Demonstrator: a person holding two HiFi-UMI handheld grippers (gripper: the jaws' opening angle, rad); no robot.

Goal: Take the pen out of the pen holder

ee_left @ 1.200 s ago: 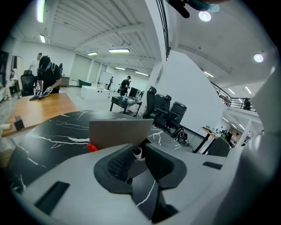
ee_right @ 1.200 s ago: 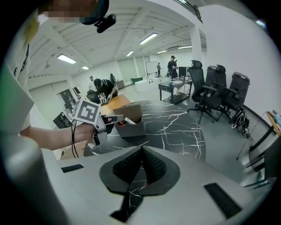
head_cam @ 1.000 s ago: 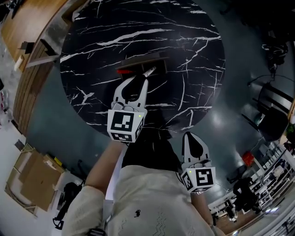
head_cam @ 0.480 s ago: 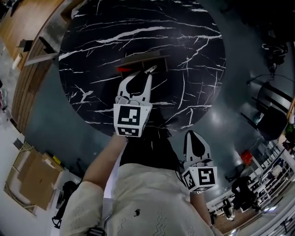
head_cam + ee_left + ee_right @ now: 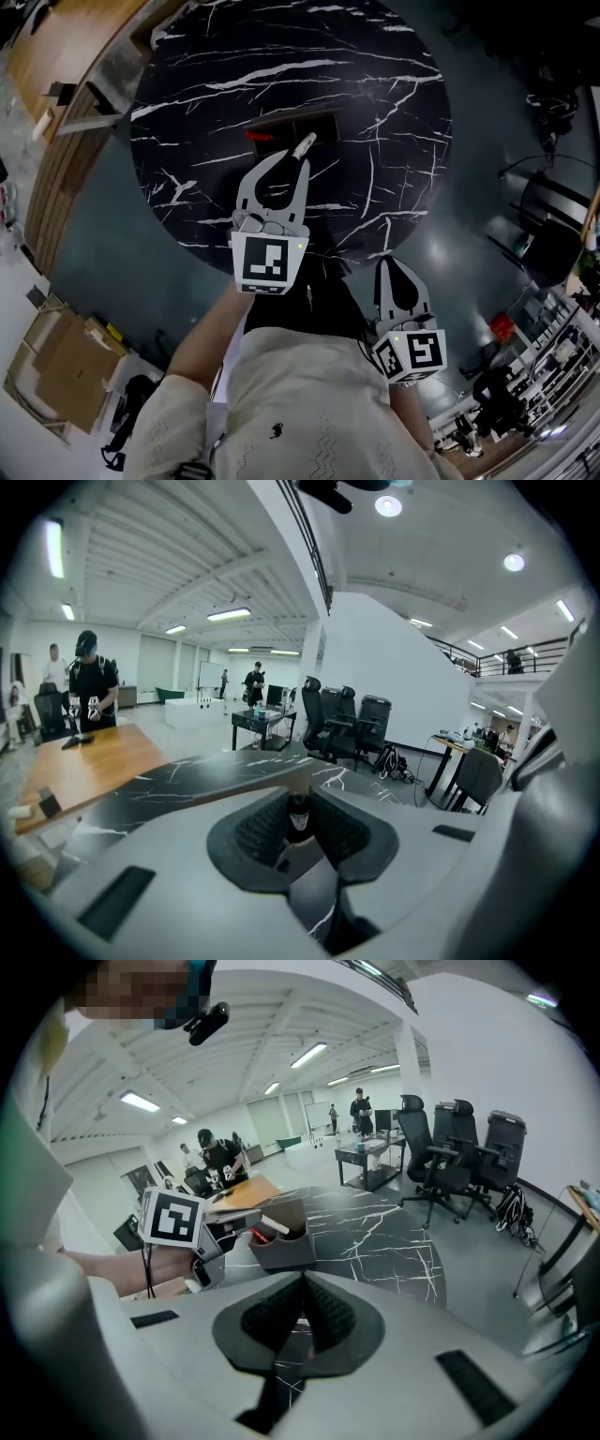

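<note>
Left gripper [image 5: 292, 157]: drawn slightly back toward the person; jaws clamped on white pen [image 5: 305, 144].
Table [image 5: 394, 84]: round, black marble.
Right gripper [image 5: 394, 267]: jaws together, empty, off the table.
Pen holder [image 5: 292, 124]: on table; white pen tilted at its near rim; red pen [image 5: 258, 136] inside.

Ceiling strip lights [image 5: 242, 615] brighten the hall above the black marble table [image 5: 394, 84], itself dim from overhead, with fisheye-bent edges and the left gripper [image 5: 298, 808] blurred close-up.
</note>
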